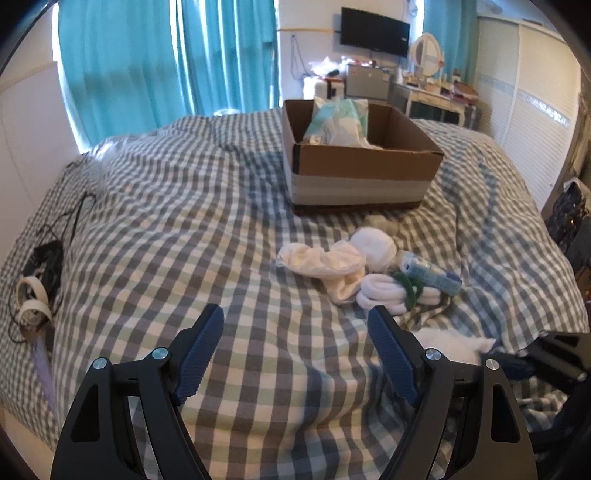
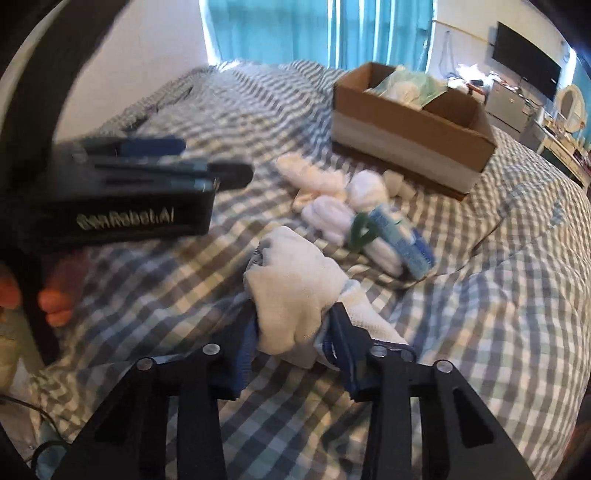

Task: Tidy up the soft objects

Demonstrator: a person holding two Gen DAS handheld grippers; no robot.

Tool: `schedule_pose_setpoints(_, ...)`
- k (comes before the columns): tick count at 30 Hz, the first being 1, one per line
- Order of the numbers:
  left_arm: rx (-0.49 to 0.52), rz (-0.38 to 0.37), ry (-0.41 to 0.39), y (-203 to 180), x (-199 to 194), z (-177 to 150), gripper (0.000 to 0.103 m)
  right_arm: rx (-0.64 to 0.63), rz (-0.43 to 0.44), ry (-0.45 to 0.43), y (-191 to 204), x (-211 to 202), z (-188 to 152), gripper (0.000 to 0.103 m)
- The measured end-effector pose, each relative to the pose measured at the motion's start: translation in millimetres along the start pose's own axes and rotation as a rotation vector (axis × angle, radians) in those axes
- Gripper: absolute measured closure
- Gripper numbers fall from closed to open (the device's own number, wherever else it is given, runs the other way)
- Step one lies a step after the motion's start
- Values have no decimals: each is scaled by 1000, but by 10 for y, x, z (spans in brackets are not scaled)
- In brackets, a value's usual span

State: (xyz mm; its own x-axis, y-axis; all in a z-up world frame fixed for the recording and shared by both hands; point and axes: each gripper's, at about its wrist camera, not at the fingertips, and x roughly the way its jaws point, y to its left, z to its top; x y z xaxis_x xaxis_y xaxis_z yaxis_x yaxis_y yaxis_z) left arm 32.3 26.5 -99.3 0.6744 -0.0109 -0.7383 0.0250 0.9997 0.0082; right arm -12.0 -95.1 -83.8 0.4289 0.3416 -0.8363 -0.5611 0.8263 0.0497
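Note:
My right gripper point(image 2: 293, 325) is shut on a bundled white sock with blue trim point(image 2: 295, 291), held just above the checked bedspread. My left gripper point(image 1: 295, 332) is open and empty over the bedspread, short of a pile of soft things: a crumpled cream cloth point(image 1: 325, 264), a white sock ball point(image 1: 373, 243), rolled white socks point(image 1: 384, 291) with a green ring point(image 1: 410, 291), and a blue-white tissue pack point(image 1: 430, 273). The same pile shows in the right wrist view point(image 2: 347, 206). A cardboard box point(image 1: 362, 173) beyond the pile holds a pale green package point(image 1: 340, 122). The left gripper also shows in the right wrist view point(image 2: 207, 166).
The bed point(image 1: 166, 221) is covered by a grey-green checked spread. Tape rolls point(image 1: 31, 299) and a black cable point(image 1: 55, 243) lie at its left edge. Teal curtains point(image 1: 166, 55), a wall TV point(image 1: 375, 31) and a cluttered dresser point(image 1: 436, 88) stand behind the bed. A wardrobe point(image 1: 528, 110) is at right.

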Motion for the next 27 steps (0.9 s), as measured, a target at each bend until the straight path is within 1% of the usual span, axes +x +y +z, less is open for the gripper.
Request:
schedule_pose_setpoints(2,-3,-4,3,2,25,13,22,10,-32,-36,-86,-121,31,67)
schedule_pose_setpoints(4,-5,-10,10,-7,55,27,22,25,-41,-55,-175,-208,70,67)
schedule_pose_setpoints(8,-11,-36,29,-93,144,74,23,44,-137,-93,-428,-341,163,67)
schedule_pose_setpoints(12,-14,-80,72,-270,312,102,25,85,-192,-114,-700,-408,228,67)
schedule_pose_setpoints(18,21,-159,145,-594,554,49,25,114,-212,-124,-885,-433,247,67)
schedule_pose_setpoints(21,46,-178,166,-707,683,44,25,121,-209,-122,-920,-427,205,67)
schedule_pose_setpoints(22,44,-181,174,-719,734,49,26,125,-209,-122,-932,-420,195,67)
schedule_pose_setpoints(24,25,-190,195,-703,836,62,35,131,-206,-123,-947,-393,189,67)
schedule_pose_setpoints(25,19,-192,201,-693,861,68,45,137,-206,-125,-963,-383,182,67)
schedule_pose_setpoints(26,11,-192,215,-681,906,66,51,142,-204,-122,-979,-368,179,67)
schedule_pose_setpoints(27,8,-189,222,-673,929,63,53,145,-203,-119,-990,-351,173,67)
